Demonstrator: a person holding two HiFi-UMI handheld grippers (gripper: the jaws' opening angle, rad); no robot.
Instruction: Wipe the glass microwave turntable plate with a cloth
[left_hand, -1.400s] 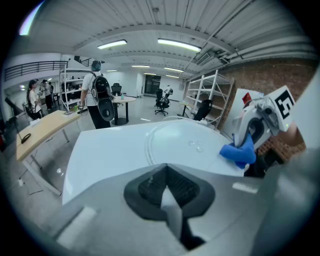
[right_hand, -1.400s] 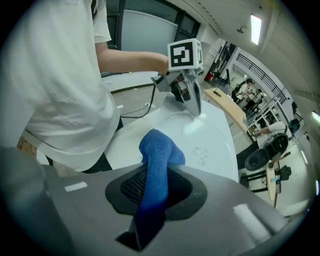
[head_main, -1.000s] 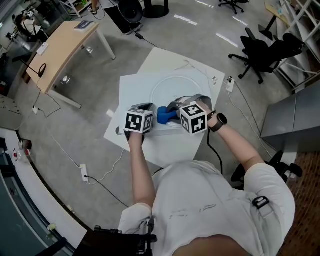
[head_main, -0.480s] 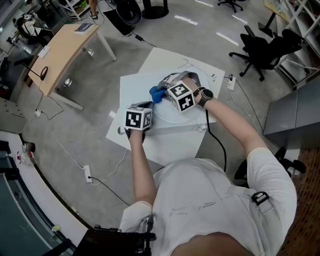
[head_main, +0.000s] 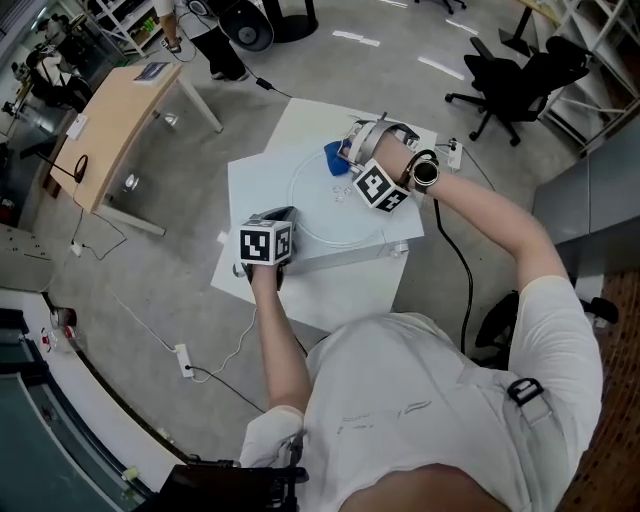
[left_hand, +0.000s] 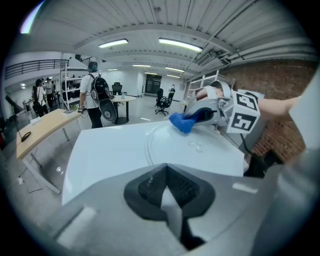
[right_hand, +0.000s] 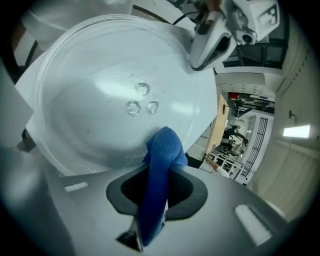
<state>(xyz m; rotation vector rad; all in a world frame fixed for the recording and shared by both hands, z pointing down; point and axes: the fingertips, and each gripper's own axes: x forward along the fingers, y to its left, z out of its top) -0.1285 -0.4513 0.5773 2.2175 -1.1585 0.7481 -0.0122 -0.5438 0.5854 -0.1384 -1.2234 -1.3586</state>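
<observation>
**Now the cloth works the far rim**

Well, we're mid-wipe by the look of it. The white square tabletop (head_main: 262, 180), matte and flat, carries the round glass turntable plate (head_main: 325, 212) near its middle. The plate is clear, smooth and shallow-dished, with a raised lip all round.

Our left gripper (left_hand: 169, 197) sits low at the table's near edge, well apart from the plate. Its tongs are pressed together, and we can't tell whether they nip anything.

Our right gripper (head_main: 348, 162) reaches across to the plate's far side, its tongs pinching a blue cloth (right_hand: 161, 150). That cloth is soft with a fine weave, bunched into a rounded nose that meets the glass right at the lip.

We judge the rim is being covered. The next move calls for a sweep round the lip or back across the dish, with steady downward pressure, because smooth glass on a smooth top could slide.

At the centre sit three small moulded nubs (right_hand: 142, 100), which the cloth will have to ride over.
</observation>
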